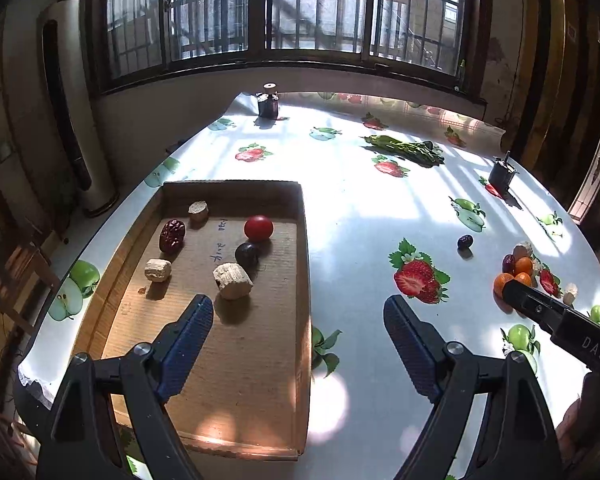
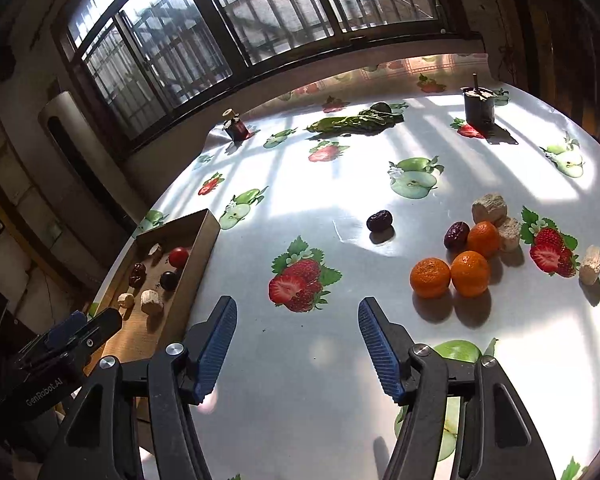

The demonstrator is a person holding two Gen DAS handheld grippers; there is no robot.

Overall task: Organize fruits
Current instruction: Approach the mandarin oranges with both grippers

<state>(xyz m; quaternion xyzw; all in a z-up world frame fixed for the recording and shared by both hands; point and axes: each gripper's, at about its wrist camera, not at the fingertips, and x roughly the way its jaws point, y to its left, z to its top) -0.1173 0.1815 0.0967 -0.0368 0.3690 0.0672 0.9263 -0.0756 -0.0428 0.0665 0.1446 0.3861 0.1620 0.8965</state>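
A cardboard tray [image 1: 228, 360] lies at the table's left edge; it also shows in the right wrist view [image 2: 204, 240]. It holds a red tomato [image 1: 258, 227], a dark plum [image 1: 247, 254], a red date [image 1: 172, 235] and three pale chunks. My left gripper [image 1: 298, 320] is open and empty over the tray's right wall. On the cloth lie three oranges [image 2: 430, 277], a red date [image 2: 456, 234], a dark date [image 2: 379, 220] and pale chunks [image 2: 489, 207]. My right gripper [image 2: 298, 322] is open and empty, left of the oranges.
The table [image 2: 300, 360] has a white cloth printed with strawberries and apples. A green leafy vegetable [image 2: 356, 122] lies at the back. A small dark jar [image 2: 236, 128] and a dark metal block [image 2: 479, 108] stand at the far corners. A window wall lies behind.
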